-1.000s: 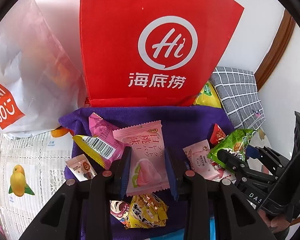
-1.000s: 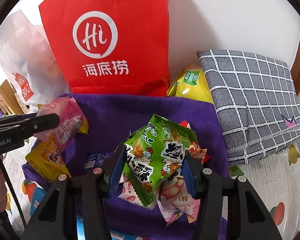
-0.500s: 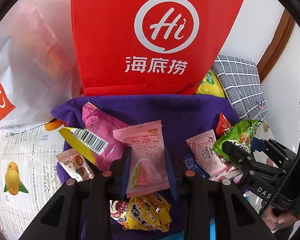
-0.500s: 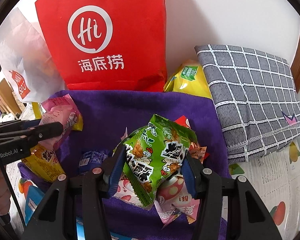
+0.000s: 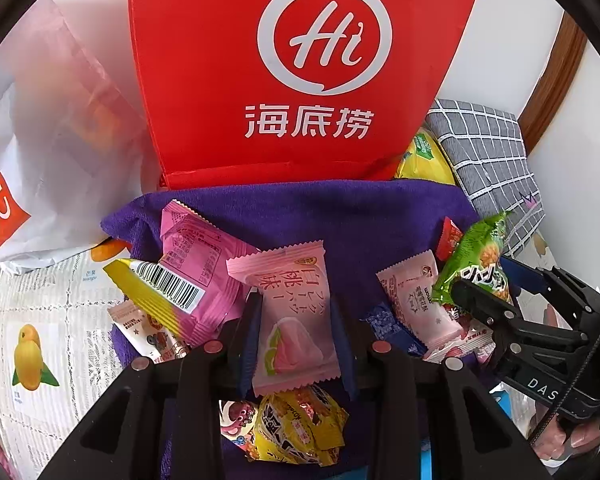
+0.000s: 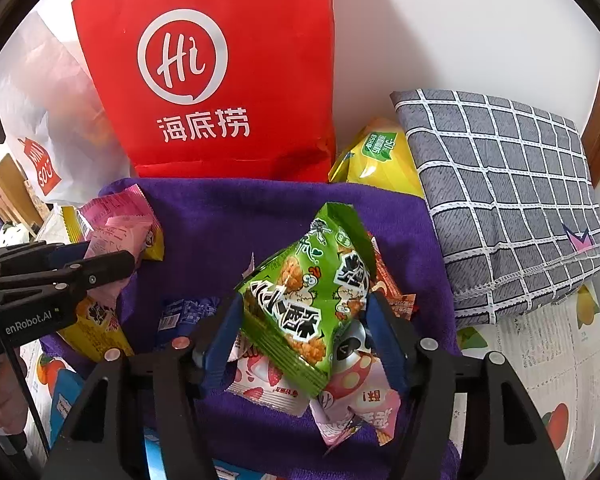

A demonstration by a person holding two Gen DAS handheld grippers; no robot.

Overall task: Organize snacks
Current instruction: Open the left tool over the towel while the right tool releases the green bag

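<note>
Gripping a pink peach sweet (image 5: 296, 320), the left gripper (image 5: 296, 344) hovers over the purple towel (image 5: 340, 216); the right gripper's (image 6: 300, 340) fingers have just been opening around a green snack packet (image 6: 312, 300).

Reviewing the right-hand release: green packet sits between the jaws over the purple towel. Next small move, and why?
Probably lift the right gripper straight back. Its jaws have just been opening, and the green snack packet between them already rests on the pile on the purple towel. The left gripper is clamped on a pink packet.
</note>
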